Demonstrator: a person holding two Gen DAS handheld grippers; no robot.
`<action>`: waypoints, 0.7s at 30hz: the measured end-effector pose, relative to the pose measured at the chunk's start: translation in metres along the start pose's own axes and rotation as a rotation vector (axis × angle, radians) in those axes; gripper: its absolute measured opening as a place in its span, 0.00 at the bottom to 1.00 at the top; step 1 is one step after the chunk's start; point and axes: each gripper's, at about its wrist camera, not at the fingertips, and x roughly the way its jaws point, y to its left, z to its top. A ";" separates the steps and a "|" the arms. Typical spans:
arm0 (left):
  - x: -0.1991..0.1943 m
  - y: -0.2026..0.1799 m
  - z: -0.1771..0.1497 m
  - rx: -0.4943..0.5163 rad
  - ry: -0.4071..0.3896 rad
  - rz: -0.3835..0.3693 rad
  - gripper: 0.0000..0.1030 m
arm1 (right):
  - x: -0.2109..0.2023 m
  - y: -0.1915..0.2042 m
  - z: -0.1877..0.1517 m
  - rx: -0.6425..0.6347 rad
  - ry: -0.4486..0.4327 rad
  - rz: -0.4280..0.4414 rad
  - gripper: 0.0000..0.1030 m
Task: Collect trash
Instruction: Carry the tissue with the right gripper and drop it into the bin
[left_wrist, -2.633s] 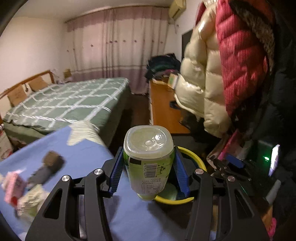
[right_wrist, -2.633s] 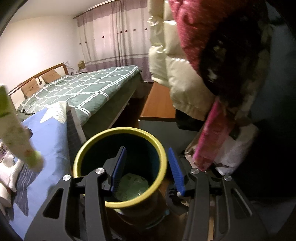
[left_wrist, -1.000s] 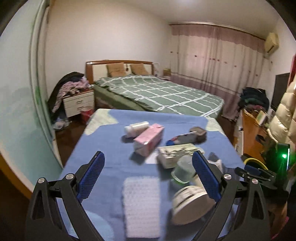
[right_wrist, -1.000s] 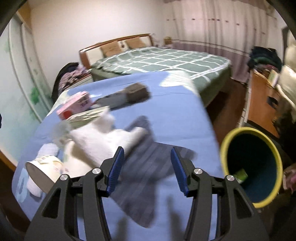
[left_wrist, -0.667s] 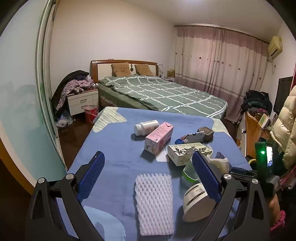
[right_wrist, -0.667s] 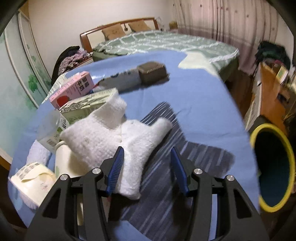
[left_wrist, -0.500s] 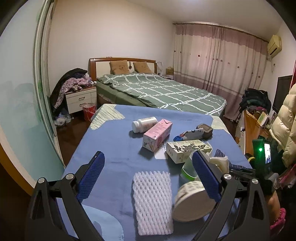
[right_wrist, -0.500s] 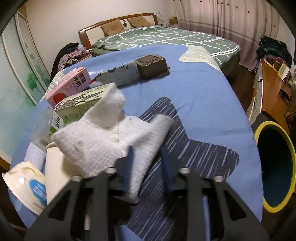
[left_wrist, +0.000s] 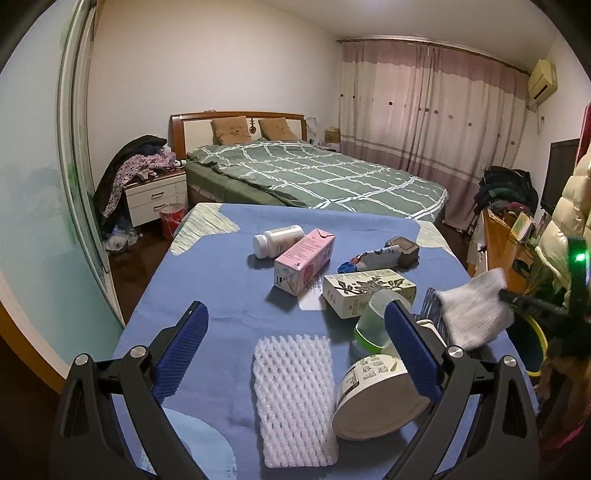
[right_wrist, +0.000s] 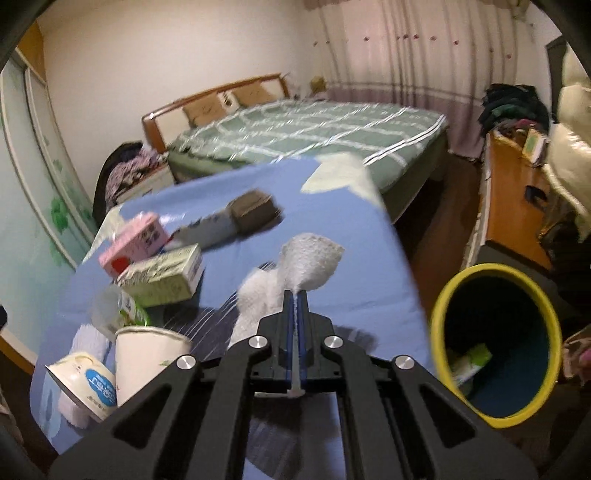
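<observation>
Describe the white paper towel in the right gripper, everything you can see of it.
The white paper towel is crumpled, soft, with a dimpled embossed texture. The right gripper, its jaws shut, pinches a thin fold; the rest fans out beyond the fingertips. It hangs lifted above the blue tablecloth, touching nothing else visible, left of the yellow-rimmed bin.

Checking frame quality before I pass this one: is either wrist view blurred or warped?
Left wrist view: sharp, only the white paper towel at the right edge smeared; right wrist view: bed and pink carton streaked by motion, though the right claw shows crisp; both have fisheye bending and dark corners.
</observation>
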 end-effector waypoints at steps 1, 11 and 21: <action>0.001 -0.001 0.000 0.003 0.000 -0.002 0.92 | -0.006 -0.005 0.002 0.007 -0.013 -0.013 0.02; 0.005 -0.014 -0.001 0.025 0.002 -0.016 0.92 | -0.043 -0.097 0.012 0.150 -0.110 -0.206 0.02; 0.005 -0.031 -0.007 0.065 0.012 -0.044 0.92 | -0.030 -0.160 -0.003 0.243 -0.073 -0.367 0.02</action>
